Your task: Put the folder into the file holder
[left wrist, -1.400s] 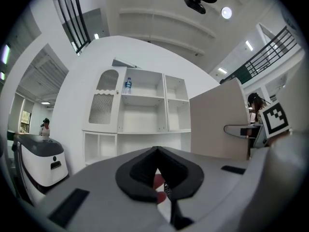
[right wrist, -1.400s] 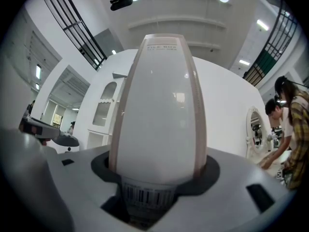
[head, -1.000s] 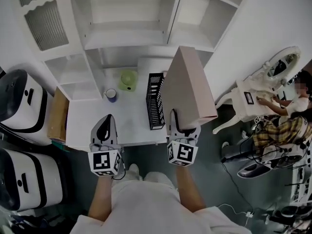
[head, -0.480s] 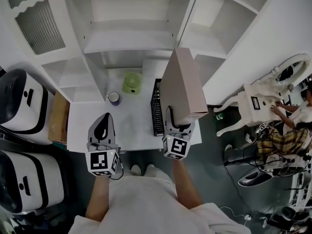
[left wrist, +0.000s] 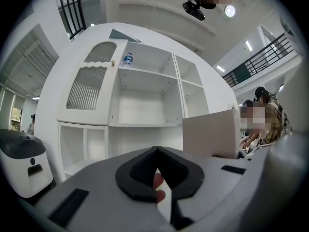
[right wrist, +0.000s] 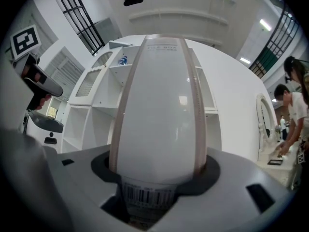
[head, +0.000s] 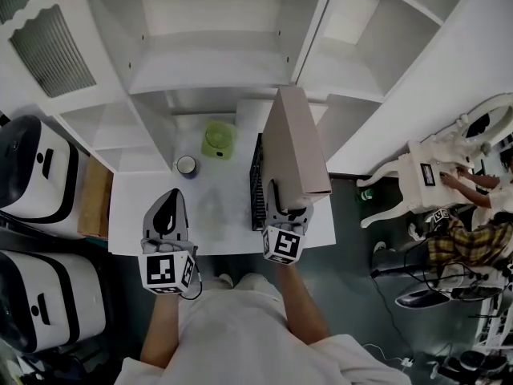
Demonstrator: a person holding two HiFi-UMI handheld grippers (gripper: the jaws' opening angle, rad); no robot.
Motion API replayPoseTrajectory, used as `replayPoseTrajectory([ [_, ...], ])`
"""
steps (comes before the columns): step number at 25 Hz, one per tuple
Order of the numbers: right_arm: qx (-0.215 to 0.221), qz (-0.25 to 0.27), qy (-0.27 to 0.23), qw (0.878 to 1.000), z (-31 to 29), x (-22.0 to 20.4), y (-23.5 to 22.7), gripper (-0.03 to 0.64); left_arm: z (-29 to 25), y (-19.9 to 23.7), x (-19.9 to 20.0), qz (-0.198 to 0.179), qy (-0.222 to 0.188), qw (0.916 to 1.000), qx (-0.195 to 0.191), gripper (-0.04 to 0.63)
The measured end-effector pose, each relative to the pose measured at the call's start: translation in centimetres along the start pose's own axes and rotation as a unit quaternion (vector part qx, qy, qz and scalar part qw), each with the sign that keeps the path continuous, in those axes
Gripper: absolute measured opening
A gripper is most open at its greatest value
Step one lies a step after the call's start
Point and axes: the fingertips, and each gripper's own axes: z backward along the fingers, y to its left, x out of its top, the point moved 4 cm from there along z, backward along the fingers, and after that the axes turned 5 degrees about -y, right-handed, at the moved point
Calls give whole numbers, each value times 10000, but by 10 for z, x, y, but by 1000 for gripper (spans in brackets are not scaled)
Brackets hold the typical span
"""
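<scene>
A white shelving unit (head: pixel 216 46) fills the top of the head view, and a white table (head: pixel 132 215) sits below it at centre. Over the table's right side stands the folder (head: pixel 296 147), a pale box file on edge, with its long axis running up the frame, away from the person. The right gripper (head: pixel 287 203) is clamped on its near end, jaws spread about the spine and pressing on both faces.

The black file holder (head: pixel 256 183) stands on the table just left of the folder's lower edge. Its long axis seems to run parallel to the folder's, though the folder hides part of it. The folder therefore probably needs to go a little left and down, and the right gripper is much the nearer.

The left gripper (head: pixel 170 197) hangs at lower left, jaws together on nothing. A green object (head: pixel 215 139) and a cup (head: pixel 186 165) sit further up the table.
</scene>
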Motion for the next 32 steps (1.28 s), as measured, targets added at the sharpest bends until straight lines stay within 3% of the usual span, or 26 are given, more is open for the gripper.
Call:
replayPoseTrajectory([
  [12,-79,69,-99,9999,-4,-92,14,284,-16,-19,-63,83,62,9996,-252,-9],
  [20,-19,40,306,9995,-3,-160,18,284,-22,-13,-81,77,68,9998,-190,-9],
  [32,189,-2,348,9992,-3,-168,21,299,-29,-23,-76,23,35,9997,-246,-9],
])
